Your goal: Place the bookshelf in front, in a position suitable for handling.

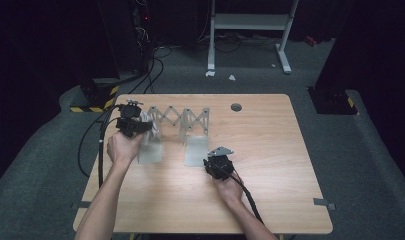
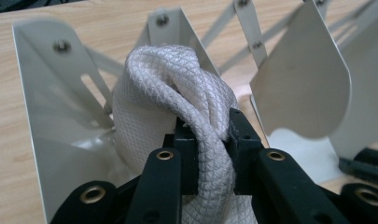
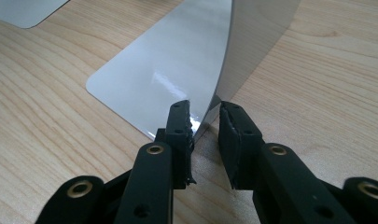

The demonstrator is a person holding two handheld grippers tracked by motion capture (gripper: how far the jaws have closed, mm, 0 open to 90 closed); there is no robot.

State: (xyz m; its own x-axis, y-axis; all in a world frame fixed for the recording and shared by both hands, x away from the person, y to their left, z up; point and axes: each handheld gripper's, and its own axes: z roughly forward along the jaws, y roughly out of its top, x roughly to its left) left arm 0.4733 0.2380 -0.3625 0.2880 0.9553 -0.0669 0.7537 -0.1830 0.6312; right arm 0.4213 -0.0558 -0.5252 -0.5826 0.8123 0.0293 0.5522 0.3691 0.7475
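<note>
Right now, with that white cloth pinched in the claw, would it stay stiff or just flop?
The white cloth will probably flop: it bunches and folds over where the left claw pinches it. Its quilted weave looks grippy, so slipping seems unlikely. It looks light.

From the left gripper view I lose the lower end of the white cloth (image 2: pixel 186 121) behind the left hand-held gripper (image 2: pixel 209 140) and past the bottom edge. In the high view that cloth (image 1: pixel 145 118) is too small for me to read its folds. In the right gripper view the metal panel (image 3: pixel 196 56) runs out of the top edge, and I cannot tell whether the right hand-held gripper (image 3: pixel 206 126) actually touches it. Both forearms are cut off at the bottom of the high view.
</note>
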